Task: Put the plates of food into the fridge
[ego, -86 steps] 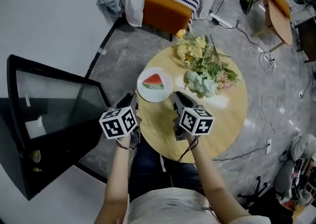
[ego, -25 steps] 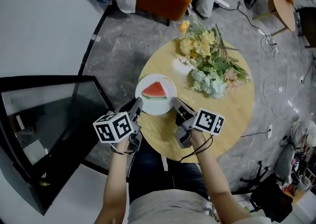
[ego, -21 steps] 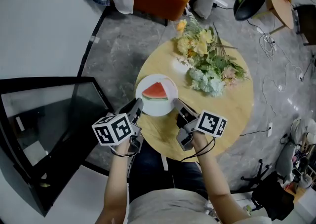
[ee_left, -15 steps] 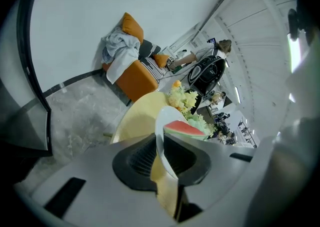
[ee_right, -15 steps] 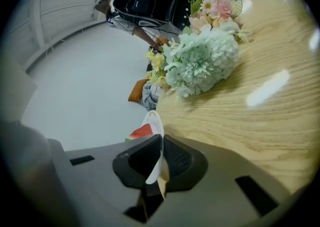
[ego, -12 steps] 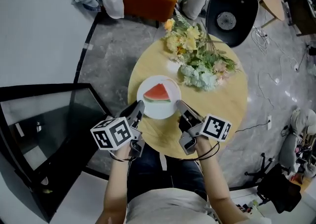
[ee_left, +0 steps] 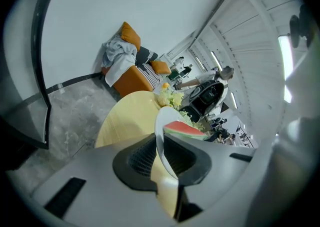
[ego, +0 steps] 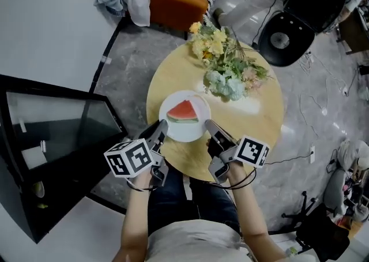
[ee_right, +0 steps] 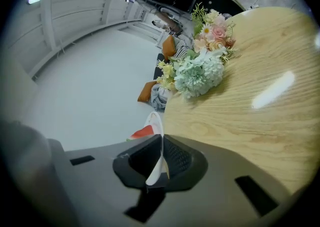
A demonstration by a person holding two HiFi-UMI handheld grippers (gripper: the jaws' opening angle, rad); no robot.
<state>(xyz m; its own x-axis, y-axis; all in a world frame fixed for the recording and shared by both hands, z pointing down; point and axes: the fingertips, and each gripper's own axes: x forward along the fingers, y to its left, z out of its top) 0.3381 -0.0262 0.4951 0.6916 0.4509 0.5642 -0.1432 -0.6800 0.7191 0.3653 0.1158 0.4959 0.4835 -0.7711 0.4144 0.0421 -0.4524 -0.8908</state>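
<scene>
Firmly pinched; plate [ego: 185, 131] spans left gripper [ego: 159, 130], right gripper [ego: 210, 126].

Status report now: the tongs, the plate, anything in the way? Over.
Left tongs and right tongs shut on plate rim. Watermelon slice on plate. Flowers beyond, not touching.

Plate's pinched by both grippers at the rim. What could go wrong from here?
1. The left gripper and right gripper each grip only the thin rim of the plate; uneven hand motion could twist it loose.
2. The watermelon slice lies loose on it; a tilt may slide it off.
3. The swing toward the fridge at left could clip its black frame.
</scene>
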